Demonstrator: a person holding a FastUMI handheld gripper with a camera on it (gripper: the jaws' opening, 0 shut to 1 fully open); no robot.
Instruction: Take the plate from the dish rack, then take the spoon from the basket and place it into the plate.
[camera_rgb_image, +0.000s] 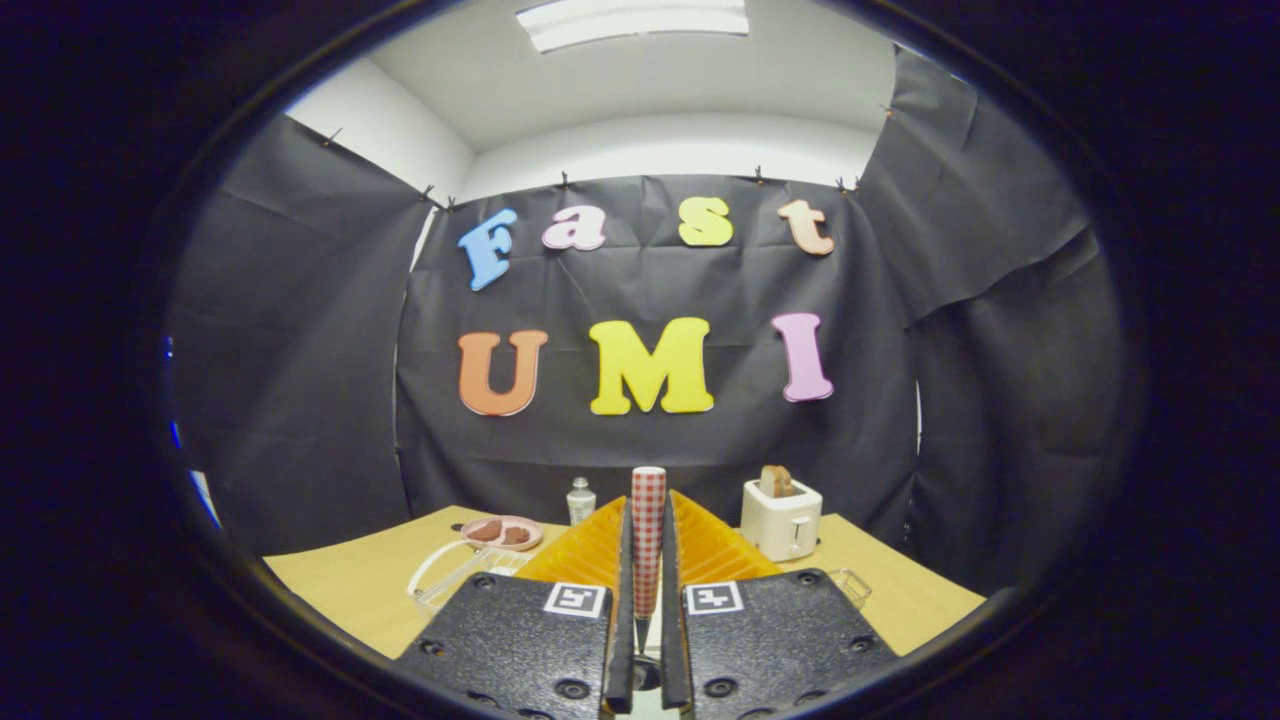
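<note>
The gripper (648, 545) has its two fingers drawn close together and pinches a plate (648, 530) between them. The plate stands edge-on, upright, and shows a red and white checked pattern; its rim rises above the fingertips, and its lower edge tapers down into the narrow gap between the fingers. Both fingers press against its faces, one on each side.

Just beyond the fingers, on either side of the held plate, sits an orange ribbed dish rack (590, 550), its slats fanning away to the left and right. To the left of the rack lies a clear wire-like basket (450, 575) on the tan surface (340, 590); whether the spoon lies in it cannot be told. Behind the basket, a small pink dish (503, 532) carries two brown pieces of food. A small clear bottle (581, 500) with a pale cap stands behind the rack, near the back of the surface. To the right of the rack stands a white toaster (781, 518) with a slice of brown bread (776, 481) sticking up from its slot. A small clear container (850, 585) sits just beside the right finger, in front of the toaster.
</note>
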